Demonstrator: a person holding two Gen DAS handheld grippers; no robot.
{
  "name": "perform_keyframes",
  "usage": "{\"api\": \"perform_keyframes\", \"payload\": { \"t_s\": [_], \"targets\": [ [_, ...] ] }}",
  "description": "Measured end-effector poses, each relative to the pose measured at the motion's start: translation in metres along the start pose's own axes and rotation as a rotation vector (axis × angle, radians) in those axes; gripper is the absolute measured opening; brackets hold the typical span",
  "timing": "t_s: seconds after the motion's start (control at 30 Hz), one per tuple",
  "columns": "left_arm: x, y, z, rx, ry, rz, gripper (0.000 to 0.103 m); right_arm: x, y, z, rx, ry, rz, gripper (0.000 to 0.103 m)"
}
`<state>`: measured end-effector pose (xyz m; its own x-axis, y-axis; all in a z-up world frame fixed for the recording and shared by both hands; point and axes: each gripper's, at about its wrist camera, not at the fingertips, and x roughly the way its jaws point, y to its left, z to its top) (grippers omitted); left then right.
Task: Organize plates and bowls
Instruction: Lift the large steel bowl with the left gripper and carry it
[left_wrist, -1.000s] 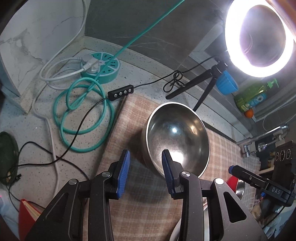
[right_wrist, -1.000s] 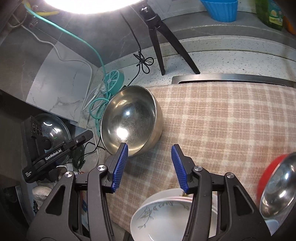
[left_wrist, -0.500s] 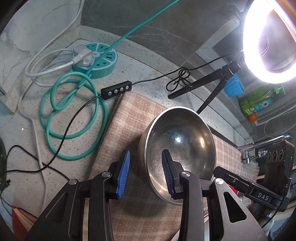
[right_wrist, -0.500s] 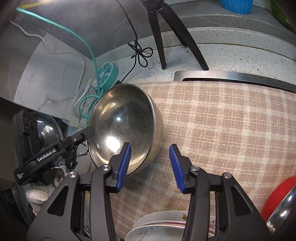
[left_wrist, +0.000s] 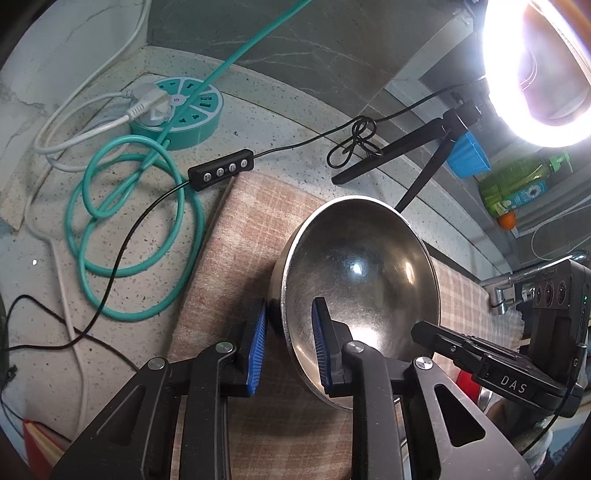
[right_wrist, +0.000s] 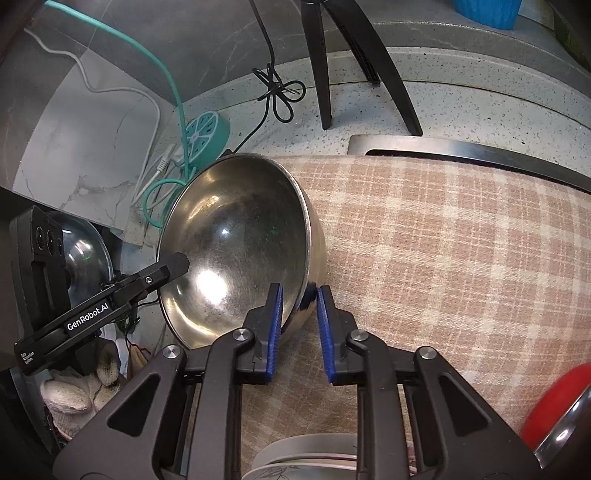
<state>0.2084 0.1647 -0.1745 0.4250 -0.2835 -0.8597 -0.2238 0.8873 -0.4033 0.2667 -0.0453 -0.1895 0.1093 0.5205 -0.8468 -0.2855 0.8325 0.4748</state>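
Observation:
A large steel bowl (left_wrist: 362, 269) sits on a checked cloth (left_wrist: 236, 236); it also shows in the right wrist view (right_wrist: 236, 243). My left gripper (left_wrist: 288, 332) straddles the bowl's left rim, one blue finger inside and one outside, with a gap left. My right gripper (right_wrist: 299, 314) straddles the bowl's right rim in the same way, its jaws narrowed around the wall. White patterned plates (right_wrist: 306, 458) lie below the right gripper. A red bowl (right_wrist: 554, 398) with a steel bowl (right_wrist: 569, 439) in it sits at the lower right.
A teal power strip (left_wrist: 177, 107) with coiled teal cable (left_wrist: 129, 229) and a black switch box (left_wrist: 221, 170) lie left of the cloth. A ring light (left_wrist: 539, 66) on a black tripod (right_wrist: 347, 62) stands behind, near a blue cup (left_wrist: 469, 155) and a green bottle (left_wrist: 517, 184).
Both grippers moved forward and down onto the steel bowl's opposite rims. Both sets of jaws narrowed around the bowl's wall.

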Motion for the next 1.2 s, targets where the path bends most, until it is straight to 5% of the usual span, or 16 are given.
{"api": "perform_keyframes", "payload": {
  "t_s": [1.2],
  "targets": [
    [-0.069, 0.025, -0.093, 0.001, -0.04, 0.006, 0.021, -0.031, 0.062, -0.099, -0.086, 0.025, -0.004, 0.02]
  ]
}}
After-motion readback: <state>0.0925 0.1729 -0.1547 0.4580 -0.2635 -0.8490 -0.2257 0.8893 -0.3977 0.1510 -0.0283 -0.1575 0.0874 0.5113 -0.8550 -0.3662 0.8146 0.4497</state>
